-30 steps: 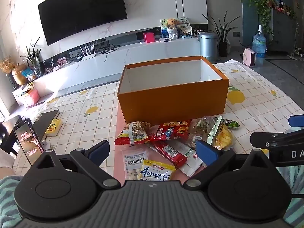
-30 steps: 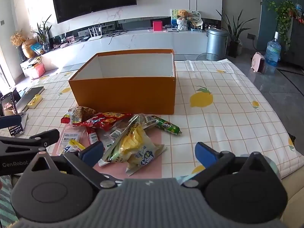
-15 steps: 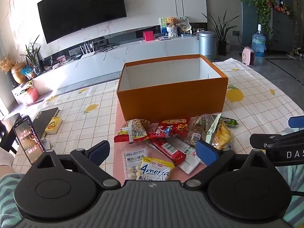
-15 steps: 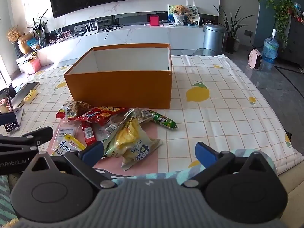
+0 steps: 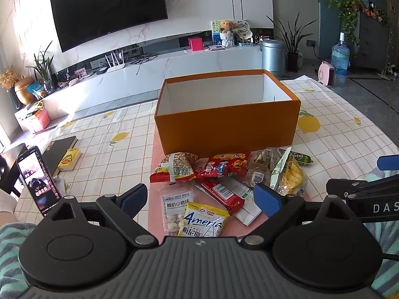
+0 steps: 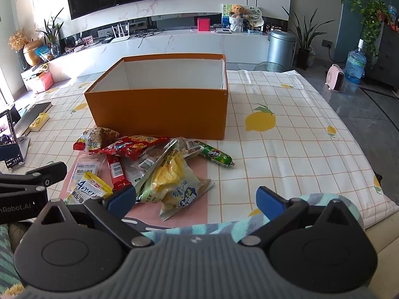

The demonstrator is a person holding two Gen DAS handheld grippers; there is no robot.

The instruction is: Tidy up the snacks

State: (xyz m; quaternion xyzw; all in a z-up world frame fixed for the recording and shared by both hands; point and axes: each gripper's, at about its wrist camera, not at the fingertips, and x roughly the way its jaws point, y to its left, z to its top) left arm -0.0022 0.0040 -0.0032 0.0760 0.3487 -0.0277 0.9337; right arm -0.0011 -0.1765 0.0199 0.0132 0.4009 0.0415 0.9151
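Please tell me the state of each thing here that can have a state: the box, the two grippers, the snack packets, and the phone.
orange box: open, no lid, no snack visible inside
left gripper: open, holding nothing
right gripper: open, holding nothing
snack packets: sealed, heaped on the table before the box
green sausage stick: lying flat beside the heap
phone: propped upright, screen lit

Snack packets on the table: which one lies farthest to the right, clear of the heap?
The green sausage-shaped packet. It is long, round and tied at the ends, and pokes out beside the yellow crisp bag; the other packets are flat and overlap.
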